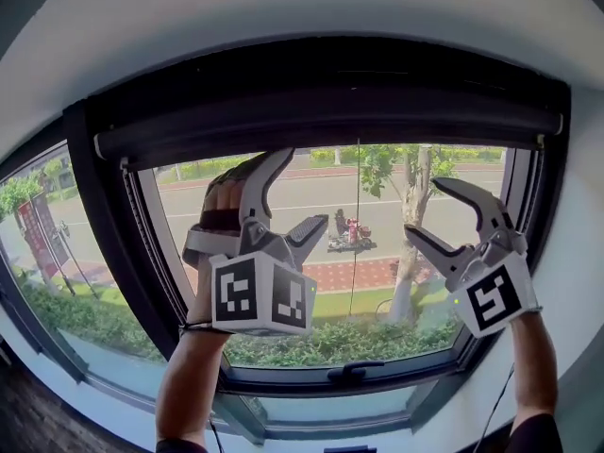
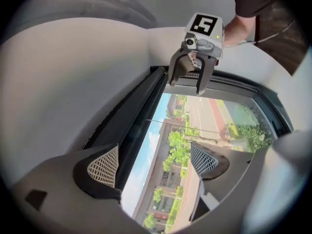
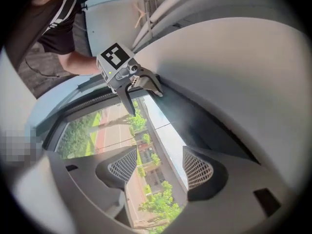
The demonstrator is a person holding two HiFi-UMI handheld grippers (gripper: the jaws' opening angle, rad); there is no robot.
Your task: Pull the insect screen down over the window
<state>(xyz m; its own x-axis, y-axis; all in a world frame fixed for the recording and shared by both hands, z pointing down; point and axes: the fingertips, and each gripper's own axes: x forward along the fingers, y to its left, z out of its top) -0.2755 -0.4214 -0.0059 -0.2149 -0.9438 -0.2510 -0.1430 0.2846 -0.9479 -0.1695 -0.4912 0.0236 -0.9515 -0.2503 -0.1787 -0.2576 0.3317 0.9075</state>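
Looking at the head view, I see the left gripper (image 1: 300,192) and the right gripper (image 1: 427,210) raised at the glass, both with jaws spread and empty. The insect screen (image 1: 330,121) sits rolled up along the top edge of the window frame (image 1: 104,253). Below it there's clear glass down to the handle (image 1: 351,373).

Left gripper view: pads wide apart, the screen's dark edge just beside one pad.

Right gripper view: pads wide apart, the same edge near, only glass between.
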